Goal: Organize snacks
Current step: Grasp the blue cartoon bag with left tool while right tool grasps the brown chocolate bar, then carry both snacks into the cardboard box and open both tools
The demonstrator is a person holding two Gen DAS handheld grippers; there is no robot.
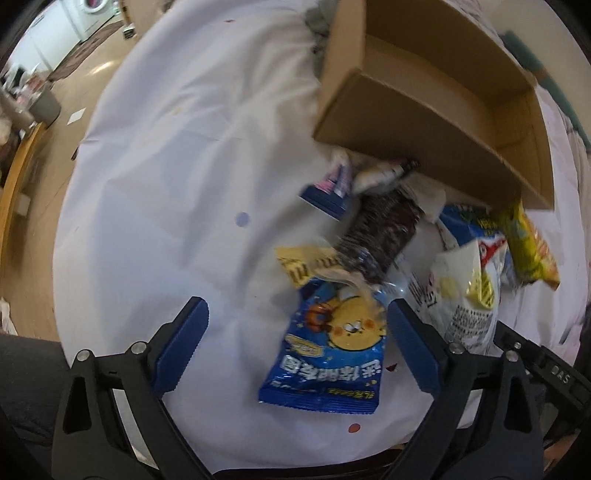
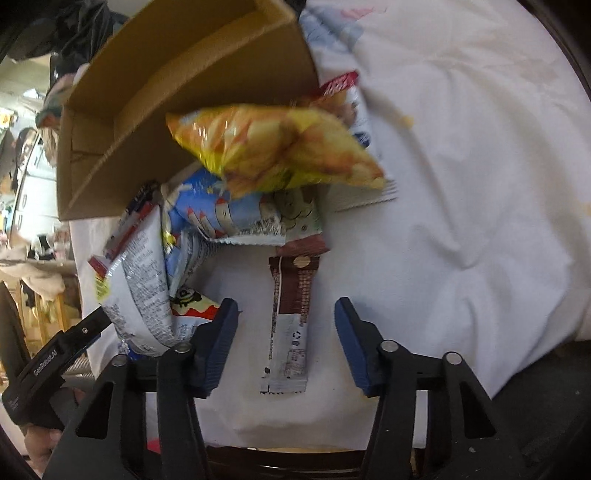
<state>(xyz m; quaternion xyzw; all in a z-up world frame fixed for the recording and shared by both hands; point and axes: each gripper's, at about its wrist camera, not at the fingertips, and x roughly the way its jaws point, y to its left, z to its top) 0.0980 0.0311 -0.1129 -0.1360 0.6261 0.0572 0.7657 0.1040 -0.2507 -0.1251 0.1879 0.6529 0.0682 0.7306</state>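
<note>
On the white cloth (image 1: 166,184), left wrist view: left gripper (image 1: 295,347) spread wide, blue snack packet (image 1: 325,354) between its pads, untouched; cardboard box (image 1: 424,122) far right. Right wrist view: right gripper (image 2: 286,343) parted astride brown wafer bar (image 2: 290,325), no contact; yellow chip bag (image 2: 273,147) beyond, against the box.

A home: washing machine (image 1: 94,5) beyond a cloth-covered table (image 1: 166,166).
</note>
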